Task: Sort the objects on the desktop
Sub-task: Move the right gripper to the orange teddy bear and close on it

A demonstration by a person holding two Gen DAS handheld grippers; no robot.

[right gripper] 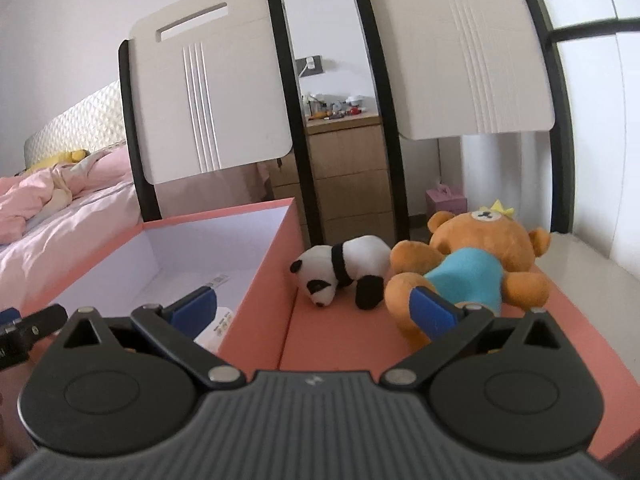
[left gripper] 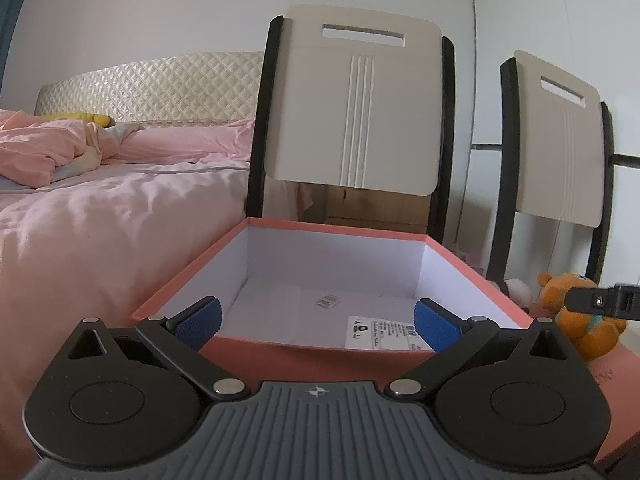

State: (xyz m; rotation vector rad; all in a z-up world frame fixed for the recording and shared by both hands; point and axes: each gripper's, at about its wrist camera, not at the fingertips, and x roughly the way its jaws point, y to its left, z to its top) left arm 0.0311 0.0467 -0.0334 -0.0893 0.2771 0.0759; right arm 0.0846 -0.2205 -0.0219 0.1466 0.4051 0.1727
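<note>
On the coral-pink surface [right gripper: 340,340] beside the open box [right gripper: 264,280] lie two soft toys, and only the right wrist view shows them whole. The panda [right gripper: 344,268] lies on its side just right of the box's outer wall, its head towards the camera and the box, its long axis running back and to the right. The brown bear [right gripper: 476,268] in a blue shirt lies on its back touching the panda's right side, its head with a small yellow crown pointing away towards the chairs, its legs towards the camera.

The right gripper [right gripper: 316,304] is spread wide and grips nothing: its left finger sits over the box's near right corner, while its right finger pad [right gripper: 434,312] overlaps the bear's near leg in the picture; whether it touches cannot be told. The panda lies ahead, between the two fingers.

The left wrist view looks straight into the box instead, showing its white inside, a small label on the floor and a printed slip [left gripper: 380,332] near the front wall. The left gripper [left gripper: 318,322] is likewise spread and bare, a finger over each near corner. Here only the bear shows, at the right edge, partly behind the other gripper's tip.

Behind stand two white chairs [right gripper: 208,100], with a pink bed [left gripper: 100,200] to the left.
</note>
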